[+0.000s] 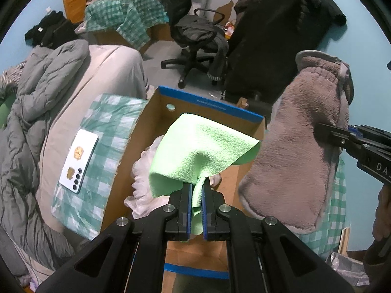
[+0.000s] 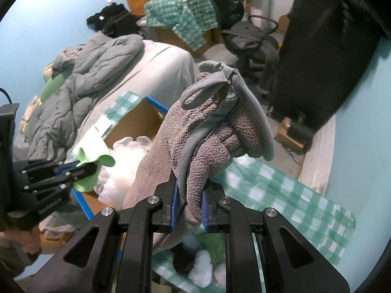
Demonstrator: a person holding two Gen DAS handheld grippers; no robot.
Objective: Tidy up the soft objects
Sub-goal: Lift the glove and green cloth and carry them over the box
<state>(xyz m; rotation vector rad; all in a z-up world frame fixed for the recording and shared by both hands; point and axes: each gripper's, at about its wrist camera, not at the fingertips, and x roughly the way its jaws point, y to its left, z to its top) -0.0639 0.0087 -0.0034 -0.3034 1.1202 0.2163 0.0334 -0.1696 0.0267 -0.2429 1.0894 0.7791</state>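
Note:
My left gripper [image 1: 196, 190] is shut on a light green cloth [image 1: 200, 146] and holds it above an open cardboard box [image 1: 215, 108] with blue tape on its rim. A white fluffy item [image 1: 144, 168] lies inside the box. My right gripper [image 2: 188, 190] is shut on a grey-brown plush towel [image 2: 215, 127] with a grey trim and loop, held up to the right of the box. The towel also shows in the left wrist view [image 1: 293, 151]. The left gripper with the green cloth shows in the right wrist view [image 2: 80, 168].
A white phone [image 1: 78, 158] lies on a green checked cloth [image 1: 107, 131] left of the box. A grey jacket [image 1: 36, 97] lies on the bed. An office chair [image 1: 195, 39] and a dark covered object [image 1: 276, 36] stand behind. White and dark soft items [image 2: 200, 263] lie on checked cloth below.

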